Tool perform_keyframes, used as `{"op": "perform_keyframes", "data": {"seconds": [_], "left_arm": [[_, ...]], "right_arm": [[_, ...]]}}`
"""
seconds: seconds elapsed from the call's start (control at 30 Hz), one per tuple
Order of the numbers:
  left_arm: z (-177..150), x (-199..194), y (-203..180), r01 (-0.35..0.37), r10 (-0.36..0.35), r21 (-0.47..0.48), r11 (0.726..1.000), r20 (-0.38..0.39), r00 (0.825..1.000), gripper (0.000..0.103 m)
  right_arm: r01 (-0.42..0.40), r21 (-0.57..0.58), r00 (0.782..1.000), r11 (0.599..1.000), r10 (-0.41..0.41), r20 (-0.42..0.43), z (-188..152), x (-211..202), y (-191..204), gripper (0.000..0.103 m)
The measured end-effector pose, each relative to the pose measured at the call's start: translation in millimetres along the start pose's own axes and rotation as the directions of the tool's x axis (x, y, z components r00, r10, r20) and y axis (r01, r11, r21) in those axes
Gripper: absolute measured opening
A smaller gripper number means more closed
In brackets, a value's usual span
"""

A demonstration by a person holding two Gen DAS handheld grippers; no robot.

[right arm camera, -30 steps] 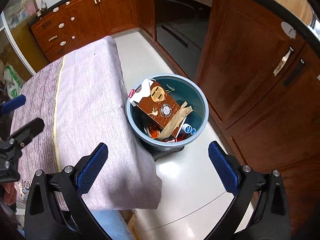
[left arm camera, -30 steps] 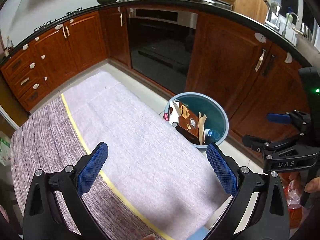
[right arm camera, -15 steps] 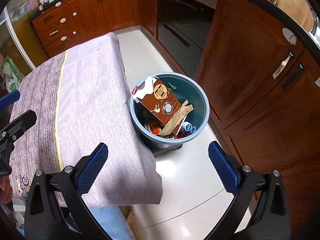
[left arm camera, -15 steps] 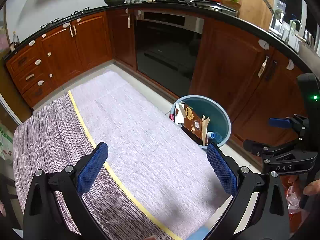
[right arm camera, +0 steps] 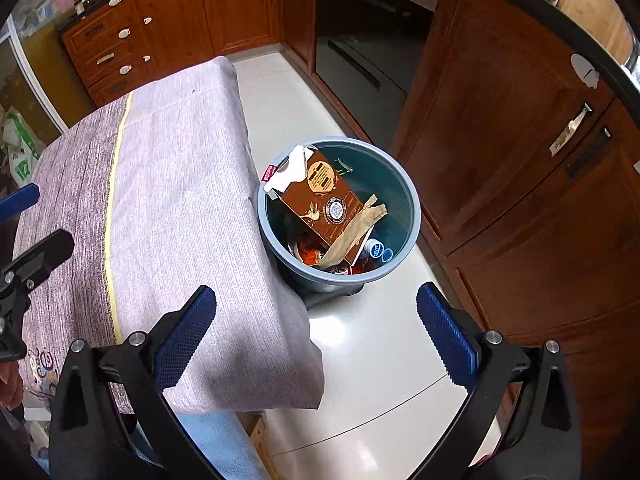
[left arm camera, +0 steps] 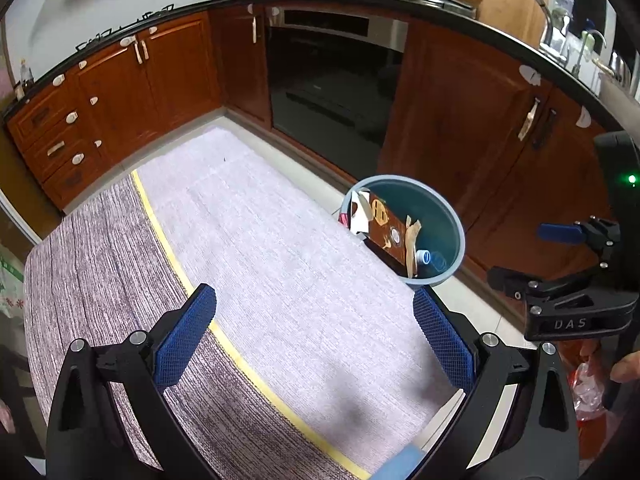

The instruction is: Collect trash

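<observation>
Both the left gripper (left arm camera: 314,336) and right gripper (right arm camera: 316,334) hover spread and empty, while the brown carton (right arm camera: 324,204) leans high in the blue bin (right arm camera: 414,216) beside the clothed table (right arm camera: 180,184), so any nudge could tip it out.

Both grippers have pulled up and back a bit: the left gripper (left arm camera: 312,332) now takes in more of the cloth-covered surface (left arm camera: 280,264), and from the right gripper (right arm camera: 316,332) the trash bin (right arm camera: 408,200) sits farther off.
</observation>
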State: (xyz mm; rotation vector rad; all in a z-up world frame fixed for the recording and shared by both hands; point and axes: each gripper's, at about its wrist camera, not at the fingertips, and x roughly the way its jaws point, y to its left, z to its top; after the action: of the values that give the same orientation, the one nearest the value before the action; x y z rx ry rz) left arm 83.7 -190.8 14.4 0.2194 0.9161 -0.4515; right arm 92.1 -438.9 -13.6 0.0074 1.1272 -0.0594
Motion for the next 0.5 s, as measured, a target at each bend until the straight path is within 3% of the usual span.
{"op": "perform_keyframes", "data": {"seconds": [0.5], "left_arm": [[-2.8,1.1,1.1,-0.007,0.006,-0.007,1.000,-0.014,1.000,0.099]], "right_arm": [[0.014,-0.020,1.000,1.000,-0.014,-0.005,3.1,0.8,4.8,0.096]]}}
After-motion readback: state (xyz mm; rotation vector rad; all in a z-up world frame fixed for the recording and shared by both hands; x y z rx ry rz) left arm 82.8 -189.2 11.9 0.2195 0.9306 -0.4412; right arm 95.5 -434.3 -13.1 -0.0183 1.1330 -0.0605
